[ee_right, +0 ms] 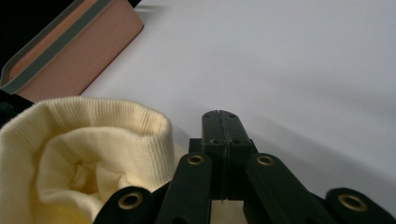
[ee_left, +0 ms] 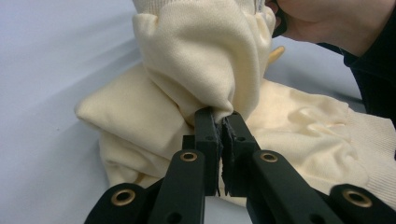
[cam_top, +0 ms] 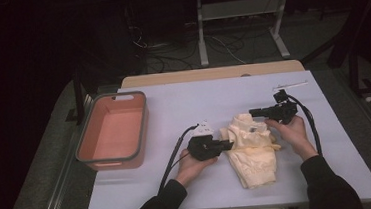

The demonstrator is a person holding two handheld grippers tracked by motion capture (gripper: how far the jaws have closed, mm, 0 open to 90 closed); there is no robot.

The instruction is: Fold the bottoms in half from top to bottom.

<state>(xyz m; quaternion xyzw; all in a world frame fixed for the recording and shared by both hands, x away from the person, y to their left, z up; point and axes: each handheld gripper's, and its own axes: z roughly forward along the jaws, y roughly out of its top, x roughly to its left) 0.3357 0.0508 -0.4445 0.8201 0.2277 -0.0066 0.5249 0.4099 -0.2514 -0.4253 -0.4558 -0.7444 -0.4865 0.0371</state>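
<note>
— High view? Cream knit garment (cam_top: 251, 149), soft and rumpled, lying on the pale table (cam_top: 183, 104), well right of the salmon tub (cam_top: 113, 131) (rounded corners, grey rim). Left gripper (cam_top: 229, 143) at the garment's left edge, right gripper (cam_top: 252, 112) at its upper edge.

— Left gripper view? Jaws of the left gripper (ee_left: 221, 122) pinched on a fold of the garment (ee_left: 205, 56); fine, smooth weave up close.

— Right gripper view? Right gripper (ee_right: 220, 116) closed, nothing between; ribbed cuff (ee_right: 88, 135) rolled just left, tub (ee_right: 70, 51) beyond.
</note>
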